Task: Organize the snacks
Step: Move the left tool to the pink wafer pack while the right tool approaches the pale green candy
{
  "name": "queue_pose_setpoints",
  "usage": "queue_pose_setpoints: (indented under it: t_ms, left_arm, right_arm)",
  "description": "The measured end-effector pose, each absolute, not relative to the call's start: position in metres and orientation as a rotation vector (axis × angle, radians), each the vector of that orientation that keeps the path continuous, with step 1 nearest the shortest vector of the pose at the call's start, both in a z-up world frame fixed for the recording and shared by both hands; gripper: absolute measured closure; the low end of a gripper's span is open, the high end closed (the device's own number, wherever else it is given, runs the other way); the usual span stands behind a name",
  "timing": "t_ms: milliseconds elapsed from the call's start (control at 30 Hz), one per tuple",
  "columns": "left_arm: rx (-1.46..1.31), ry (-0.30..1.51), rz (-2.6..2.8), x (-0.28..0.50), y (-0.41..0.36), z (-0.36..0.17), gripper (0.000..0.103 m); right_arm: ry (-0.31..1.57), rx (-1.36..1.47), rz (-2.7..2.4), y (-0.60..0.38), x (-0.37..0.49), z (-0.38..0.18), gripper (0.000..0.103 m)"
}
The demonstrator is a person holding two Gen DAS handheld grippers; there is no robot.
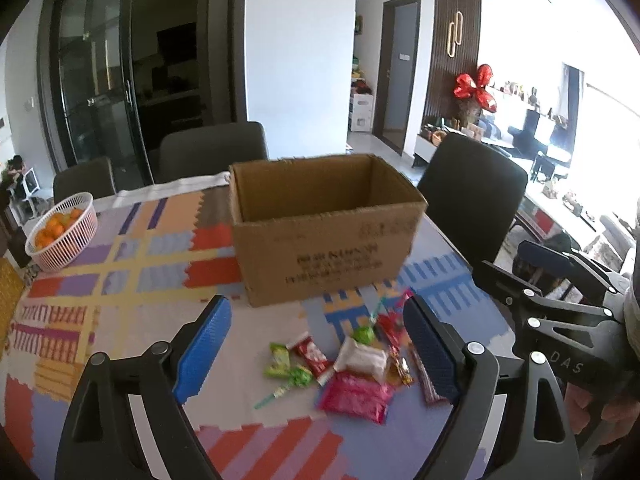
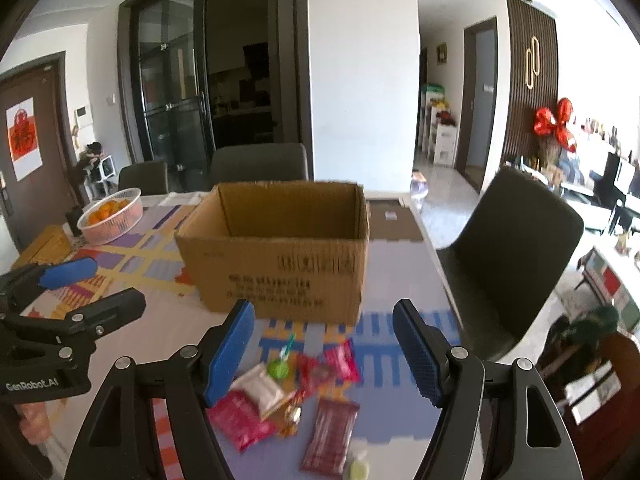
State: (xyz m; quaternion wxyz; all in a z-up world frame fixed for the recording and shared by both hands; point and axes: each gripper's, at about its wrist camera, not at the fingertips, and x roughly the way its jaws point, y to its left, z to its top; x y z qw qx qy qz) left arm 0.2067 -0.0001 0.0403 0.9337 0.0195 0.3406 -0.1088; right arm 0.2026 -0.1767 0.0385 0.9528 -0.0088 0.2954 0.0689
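Observation:
An open cardboard box stands on the patterned table; it also shows in the right wrist view. In front of it lies a pile of snacks: a pink packet, a white packet, a red wafer bar, green candies and a green lollipop. In the right wrist view I see the pink packet, white packet and a dark red bar. My left gripper is open above the pile. My right gripper is open above it too. Both are empty.
A white basket of oranges sits at the table's far left. Dark chairs stand behind the table and at its right side. The right gripper's body is beside the left one. A flat cardboard sheet lies behind the box.

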Motion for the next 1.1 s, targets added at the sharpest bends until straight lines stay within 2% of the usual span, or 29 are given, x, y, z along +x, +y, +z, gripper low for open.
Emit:
queue_pose_setpoints:
  t_ms: [600,1100]
  left_arm:
    - [0.116,0.849,-0.325,0.177,-0.025,-0.034,0.012]
    - [0.145,1.013,-0.356,0.202,-0.038,-0.096,0.012]
  right_arm:
    - [0.774,-0.030,0.083,-0.192,0.160,-0.028,0.031]
    - [0.953,0.007,0.019,-0.209,0.169,-0.089,0.031]
